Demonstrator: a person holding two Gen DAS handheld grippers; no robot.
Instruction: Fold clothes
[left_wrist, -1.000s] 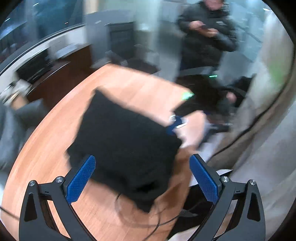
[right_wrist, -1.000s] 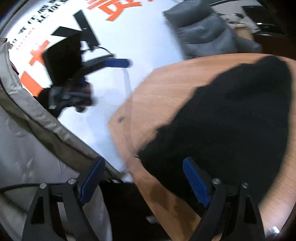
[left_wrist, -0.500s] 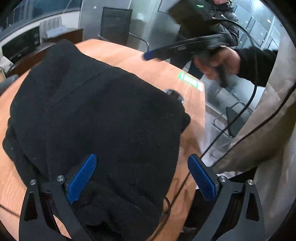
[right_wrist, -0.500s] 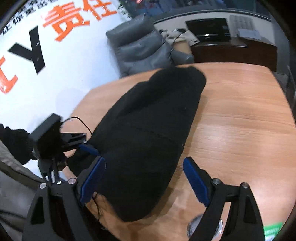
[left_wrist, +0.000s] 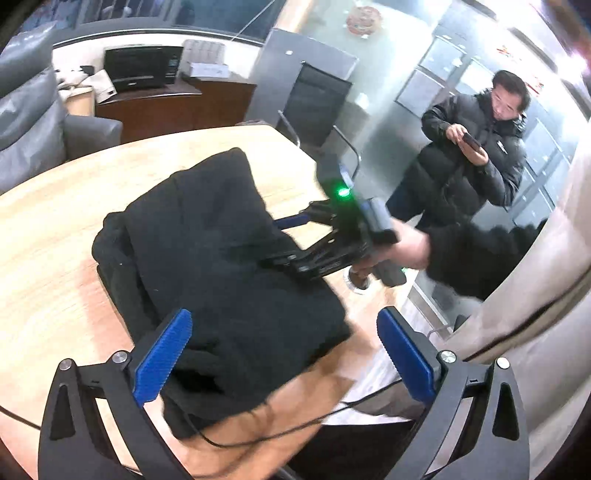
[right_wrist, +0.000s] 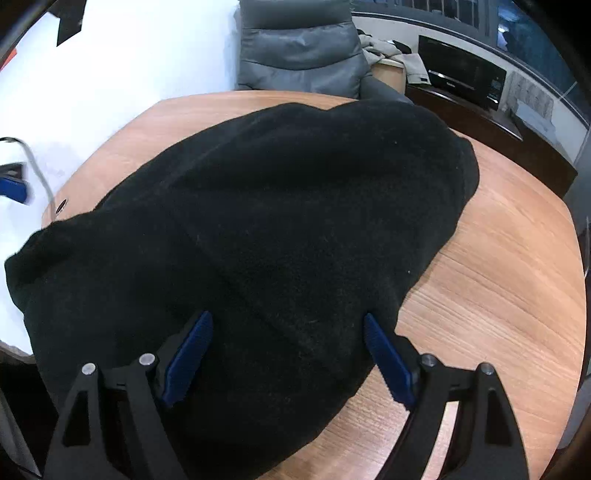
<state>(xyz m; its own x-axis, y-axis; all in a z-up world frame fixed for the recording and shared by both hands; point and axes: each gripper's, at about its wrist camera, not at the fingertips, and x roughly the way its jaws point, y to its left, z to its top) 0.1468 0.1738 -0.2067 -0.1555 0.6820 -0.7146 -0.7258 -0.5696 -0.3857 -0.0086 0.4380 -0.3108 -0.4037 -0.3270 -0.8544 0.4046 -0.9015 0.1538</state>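
- Black fleece-like garment lies bundled on the wooden table, filling the middle of the left wrist view and most of the right wrist view.
- It looks already doubled over: a thick upper layer sits on a lower one whose edge shows along the left side in the left wrist view, and the outline is a rough rectangle, not a spread-out shirt.
- Left gripper sits at the bottom of its frame with jaws spread wide, nothing between the blue pads; the garment's near corner lies just beyond and below them.
- Right gripper, at the bottom of its own frame, also has its jaws spread; the pads straddle the cloth's near right edge without visibly pinching it. In the left wrist view it reaches in from the centre right, held by a hand, over the garment's far side.
- My judgement: the folding is well along, perhaps one fold or a final tidy left, since the edges are still lumpy and uneven.
- A thin cable trails across the table's near edge, close to the bundle.
- A bystander stands in the upper right, apart from the table.
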